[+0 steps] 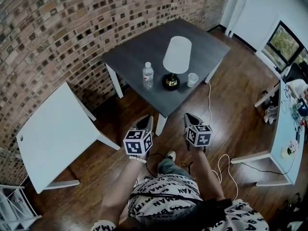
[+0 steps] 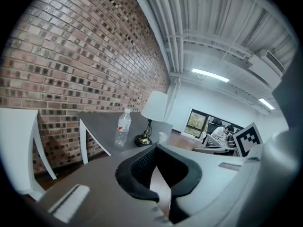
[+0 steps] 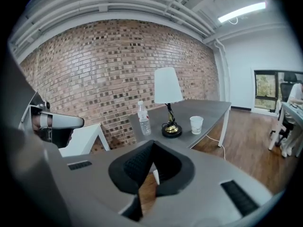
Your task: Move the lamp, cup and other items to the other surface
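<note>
Claws are being held low in front of the person, over the wood floor. The left claw is being held pressed together at its tips, with nothing pinched, and the right claw is being held the same way, closed and empty. Both are being pointed toward the dark worktop, well apart from everything on it. On that worktop the lamp is being carried upright near the front edge. The water bottle is standing just beside its base on the left, and the paper cup just beside it on the right. A white worktop is standing further left, near the brick wall.
</note>
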Demonstrator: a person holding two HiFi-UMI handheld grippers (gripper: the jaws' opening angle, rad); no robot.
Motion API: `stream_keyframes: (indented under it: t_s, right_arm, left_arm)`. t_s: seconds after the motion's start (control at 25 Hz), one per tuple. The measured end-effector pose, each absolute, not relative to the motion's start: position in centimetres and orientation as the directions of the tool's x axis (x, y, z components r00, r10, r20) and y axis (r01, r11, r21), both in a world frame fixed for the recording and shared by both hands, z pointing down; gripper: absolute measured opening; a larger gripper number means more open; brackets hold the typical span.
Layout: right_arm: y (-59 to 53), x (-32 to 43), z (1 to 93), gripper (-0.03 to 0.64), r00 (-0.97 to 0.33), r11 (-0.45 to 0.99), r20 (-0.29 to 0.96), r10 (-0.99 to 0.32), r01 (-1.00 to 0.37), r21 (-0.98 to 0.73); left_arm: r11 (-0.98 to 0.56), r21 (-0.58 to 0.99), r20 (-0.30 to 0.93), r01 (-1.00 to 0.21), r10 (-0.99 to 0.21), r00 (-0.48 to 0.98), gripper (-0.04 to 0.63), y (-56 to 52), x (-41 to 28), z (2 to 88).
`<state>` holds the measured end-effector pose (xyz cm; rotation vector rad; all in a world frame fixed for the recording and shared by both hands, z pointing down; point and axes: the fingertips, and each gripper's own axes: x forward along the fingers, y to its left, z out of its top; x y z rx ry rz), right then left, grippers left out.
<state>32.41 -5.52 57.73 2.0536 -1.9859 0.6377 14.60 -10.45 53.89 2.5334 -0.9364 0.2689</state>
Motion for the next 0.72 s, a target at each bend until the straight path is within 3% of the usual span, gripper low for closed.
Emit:
stream_keyframes:
  t_s: [0.72]
  right_arm:
    - [-6.9, 33.8, 57.4, 0.000, -0.030, -0.027, 0.446, -0.894, -0.992, -0.121]
  left_arm:
    - [-0.668, 0.326, 0.307, -0.669, -0.595, 0.743, 0.000, -11.7, 17.0, 53.6]
